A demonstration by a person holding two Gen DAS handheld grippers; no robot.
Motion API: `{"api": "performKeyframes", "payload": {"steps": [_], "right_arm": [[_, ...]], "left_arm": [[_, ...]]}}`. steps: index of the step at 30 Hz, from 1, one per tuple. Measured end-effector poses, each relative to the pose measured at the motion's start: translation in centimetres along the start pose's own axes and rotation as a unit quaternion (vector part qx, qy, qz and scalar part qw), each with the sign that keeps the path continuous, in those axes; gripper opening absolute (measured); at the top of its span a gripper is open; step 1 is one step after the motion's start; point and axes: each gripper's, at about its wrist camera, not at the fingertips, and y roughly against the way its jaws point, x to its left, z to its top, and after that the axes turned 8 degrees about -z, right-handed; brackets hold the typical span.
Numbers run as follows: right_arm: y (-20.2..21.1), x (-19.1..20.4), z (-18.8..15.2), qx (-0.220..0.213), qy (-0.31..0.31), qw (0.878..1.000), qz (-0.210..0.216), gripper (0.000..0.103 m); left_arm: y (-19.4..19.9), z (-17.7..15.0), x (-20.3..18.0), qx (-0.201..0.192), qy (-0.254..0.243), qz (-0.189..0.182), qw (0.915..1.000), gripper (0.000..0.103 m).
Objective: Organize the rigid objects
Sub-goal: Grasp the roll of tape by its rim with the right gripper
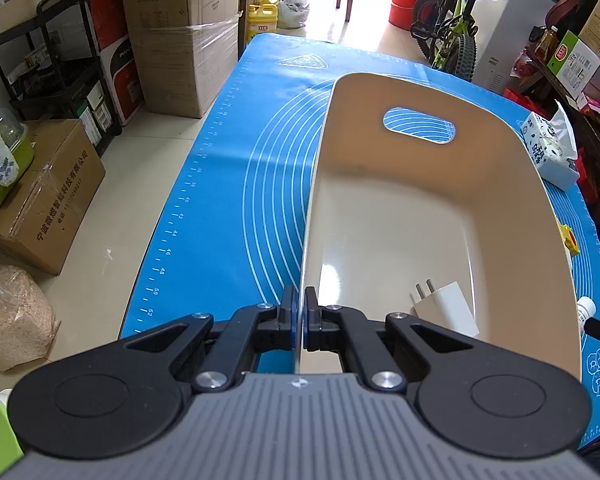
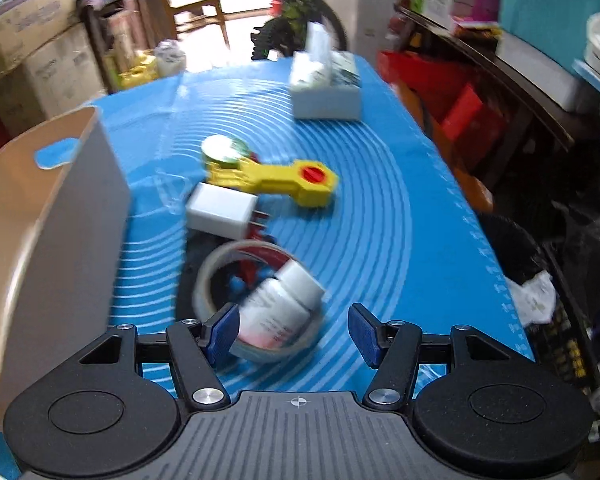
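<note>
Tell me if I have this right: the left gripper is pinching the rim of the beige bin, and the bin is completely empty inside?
Not quite. The left gripper does pinch the rim of the beige bin, but the bin is not empty: the left wrist view shows a white charger plug lying inside it.

Glossy smooth plastic bin [image 1: 400,216]

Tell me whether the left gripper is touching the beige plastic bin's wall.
Touching. The left wrist view shows the left gripper with its jaws clamped on the thin side wall of the beige plastic bin.
</note>
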Motion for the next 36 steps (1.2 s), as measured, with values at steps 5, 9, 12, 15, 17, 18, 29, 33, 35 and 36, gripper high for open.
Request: {"api": "performKeyframes", "payload": {"steps": [5, 9, 12, 15, 17, 18, 29, 33, 35, 36], "right_arm": [[0.3, 2.1, 0.6, -0.011, 0.046, 0.998, 0.03, 0.067], [-0.4, 3.6, 1.1, -0.008, 0.065, 0.997, 0.051, 0.056], [-1.2, 4.4, 1.4, 0.001, 0.076, 0.995, 0.057, 0.047], [-2.1, 4.8, 1.6, 0.013, 0.078, 0.995, 0.064, 0.03], [-2.2, 4.9, 1.6, 0.006, 0.081, 0.995, 0.058, 0.023], [-2.2, 4.9, 1.6, 0.003, 0.081, 0.995, 0.058, 0.023], [0.4, 3.6, 2.3, -0.039, 0.063, 0.995, 0.068, 0.023], [1.4, 3.2, 3.3, -0.054, 0.06, 0.994, 0.07, 0.023], [1.8, 3.0, 3.7, -0.06, 0.056, 0.994, 0.071, 0.023], [1.9, 3.0, 3.9, -0.063, 0.056, 0.994, 0.071, 0.023]], "left_arm": [[0.0, 0.0, 0.0, 0.0, -0.001, 0.0, 1.0, 0.004], [0.0, 0.0, -0.1, 0.0, 0.0, 0.0, 1.0, 0.005], [0.0, 0.0, -0.1, 0.0, 0.0, 0.0, 1.0, 0.004], [0.0, 0.0, -0.1, 0.0, 0.0, 0.001, 1.0, 0.004], [-0.1, 0.0, -0.1, 0.001, 0.0, 0.001, 1.0, 0.005], [0.0, 0.0, -0.2, 0.001, 0.0, 0.002, 1.0, 0.005], [0.0, 0.0, -0.3, 0.002, -0.001, 0.002, 1.0, 0.005], [0.0, 0.0, -0.3, 0.002, -0.001, 0.002, 1.0, 0.005], [0.0, 0.0, -0.3, 0.002, -0.001, 0.002, 1.0, 0.005], [0.0, 0.0, -0.3, 0.002, -0.001, 0.002, 1.0, 0.005]]}}
